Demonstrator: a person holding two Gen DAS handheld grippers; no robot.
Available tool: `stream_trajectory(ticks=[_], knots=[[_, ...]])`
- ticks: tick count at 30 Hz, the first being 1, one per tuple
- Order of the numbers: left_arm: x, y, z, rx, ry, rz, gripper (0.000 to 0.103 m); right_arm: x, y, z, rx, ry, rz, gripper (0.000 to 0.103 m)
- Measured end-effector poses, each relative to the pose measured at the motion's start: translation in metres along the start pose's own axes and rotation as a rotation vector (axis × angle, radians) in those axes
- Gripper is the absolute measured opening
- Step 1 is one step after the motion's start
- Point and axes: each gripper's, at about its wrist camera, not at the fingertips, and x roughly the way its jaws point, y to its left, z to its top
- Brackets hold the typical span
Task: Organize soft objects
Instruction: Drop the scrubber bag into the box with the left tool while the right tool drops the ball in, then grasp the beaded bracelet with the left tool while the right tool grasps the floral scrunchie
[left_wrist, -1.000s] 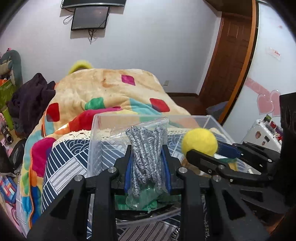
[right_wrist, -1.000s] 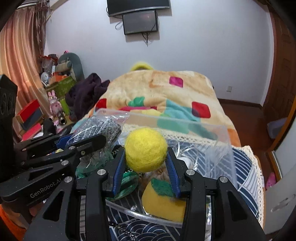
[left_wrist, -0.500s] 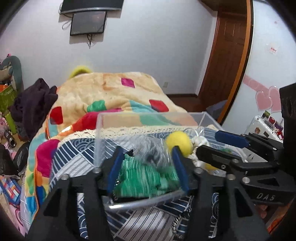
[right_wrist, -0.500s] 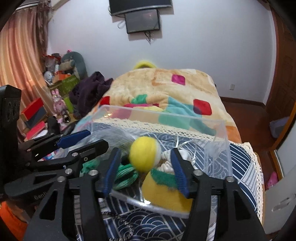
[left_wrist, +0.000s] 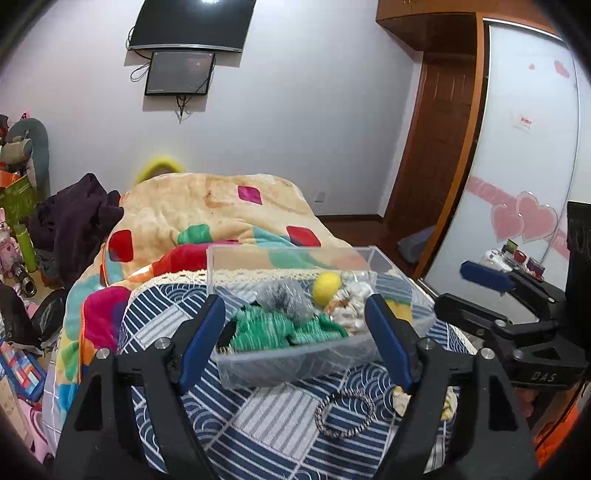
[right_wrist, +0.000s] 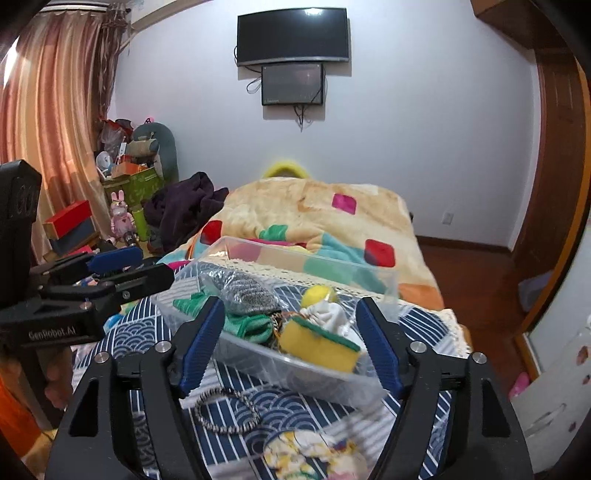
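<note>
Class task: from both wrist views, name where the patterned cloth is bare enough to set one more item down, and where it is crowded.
Bare cloth lies between the clear bin and the braided ring, toward the left. The bin is crowded: green knit, grey bundle, yellow ball, sponge.

Left tool (left_wrist: 295, 336) and right tool (right_wrist: 291, 338) both gape wide, holding nothing, side by side.

- Clear bin (left_wrist: 295, 363) on patterned cloth (left_wrist: 266, 421), blanket (left_wrist: 207, 206) behind.
- In bin: knit bundle (left_wrist: 266, 330) left front, bagged cords (left_wrist: 284, 299) behind it, felt ball (left_wrist: 327, 283) mid-rear, sponge (right_wrist: 319, 347) right front.
- Braided ring (left_wrist: 345, 415) on cloth, before bin.
</note>
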Motion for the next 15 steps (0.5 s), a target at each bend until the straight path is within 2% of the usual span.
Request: stream_trajectory(ticks=[1, 2, 6, 15], knots=[[-0.001, -0.002, -0.004, 0.004, 0.007, -0.001, 0.082, -0.003, 0.000, -0.002, 0.001, -0.005, -0.007, 0.080], [-0.001, -0.003, -0.008, 0.008, 0.016, 0.000, 0.083, -0.006, -0.002, -0.007, 0.002, -0.010, -0.016, 0.082], [0.005, -0.008, -0.028, 0.020, 0.070, 0.001, 0.085, -0.007, -0.006, -0.025, 0.021, 0.024, -0.025, 0.082], [0.034, -0.016, -0.077, 0.003, 0.232, -0.026, 0.085, 0.021, -0.024, -0.078, 0.124, 0.206, -0.037, 0.082]])
